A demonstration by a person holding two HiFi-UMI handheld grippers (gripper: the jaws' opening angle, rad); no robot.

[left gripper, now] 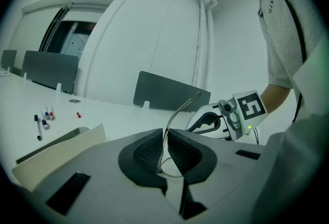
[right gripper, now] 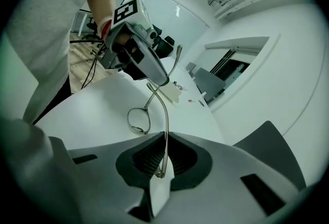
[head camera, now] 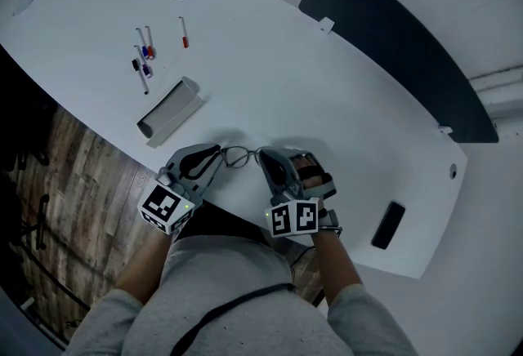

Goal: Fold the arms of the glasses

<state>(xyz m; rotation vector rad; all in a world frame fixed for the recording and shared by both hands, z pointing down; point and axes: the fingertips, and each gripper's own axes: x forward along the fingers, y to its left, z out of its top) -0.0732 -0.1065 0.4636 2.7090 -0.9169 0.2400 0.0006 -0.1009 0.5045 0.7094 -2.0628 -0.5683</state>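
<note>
Thin metal-framed glasses [head camera: 239,156] hang just above the white table [head camera: 327,101] near its front edge, stretched between my two grippers. In the head view my left gripper [head camera: 217,153] holds their left side and my right gripper [head camera: 264,156] their right side. In the left gripper view the left gripper [left gripper: 164,138] is shut on a thin glasses arm [left gripper: 180,111] that curves up out of the pads. In the right gripper view the right gripper [right gripper: 165,141] is shut on the other glasses arm [right gripper: 165,115]; one lens [right gripper: 139,120] shows beyond it.
A grey open case [head camera: 169,112] lies left of the glasses, with several markers [head camera: 144,52] behind it. A black phone [head camera: 387,224] lies at the right near the table edge. A dark chair back [head camera: 400,44] stands beyond the table. The person's torso is close to the front edge.
</note>
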